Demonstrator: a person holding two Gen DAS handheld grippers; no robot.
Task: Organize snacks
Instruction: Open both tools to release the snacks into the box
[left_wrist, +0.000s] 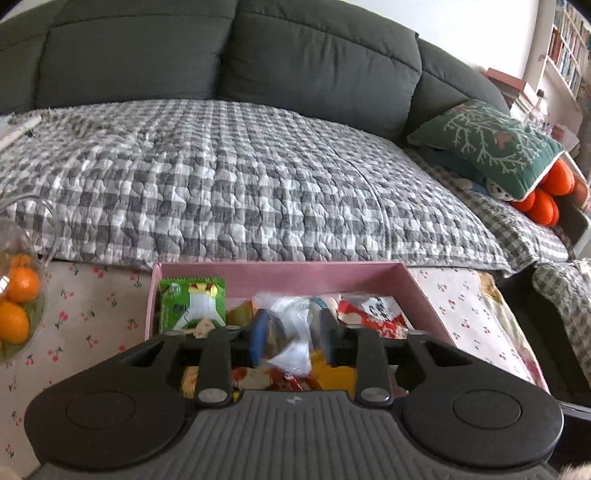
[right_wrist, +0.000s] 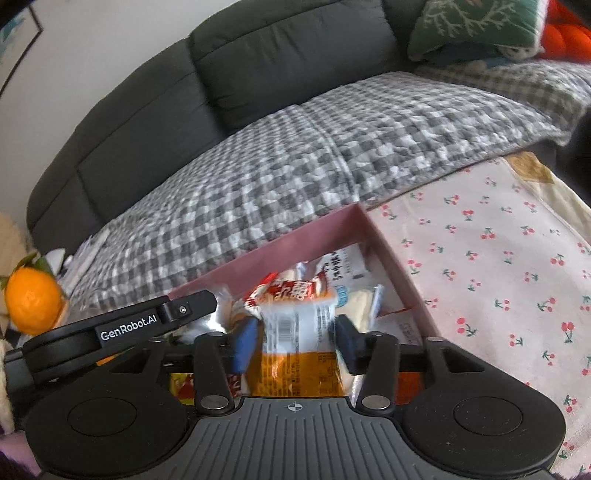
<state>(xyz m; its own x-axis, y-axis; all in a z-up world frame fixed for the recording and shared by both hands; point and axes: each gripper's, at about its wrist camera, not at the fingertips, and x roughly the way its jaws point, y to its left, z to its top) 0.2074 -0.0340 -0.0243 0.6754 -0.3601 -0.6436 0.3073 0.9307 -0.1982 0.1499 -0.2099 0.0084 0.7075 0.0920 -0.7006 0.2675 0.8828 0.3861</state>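
A pink box (left_wrist: 280, 271) on the cherry-print tablecloth holds several snack packets; it also shows in the right wrist view (right_wrist: 391, 258). A green packet (left_wrist: 192, 304) leans in its far left corner, a red-and-white packet (left_wrist: 373, 314) lies at the right. My left gripper (left_wrist: 293, 332) hangs over the box, jaws part open around a clear and white wrapper (left_wrist: 295, 332); I cannot tell if it grips. My right gripper (right_wrist: 295, 338) is shut on an orange-and-white snack packet (right_wrist: 295, 339) above the box. The left gripper's body (right_wrist: 122, 328) shows at its left.
A glass bowl of oranges (left_wrist: 16, 295) stands on the table at the left; one orange (right_wrist: 33, 304) shows in the right wrist view. A sofa with a grey checked quilt (left_wrist: 240, 177) lies right behind the table. A green cushion (left_wrist: 487, 144) is at the right.
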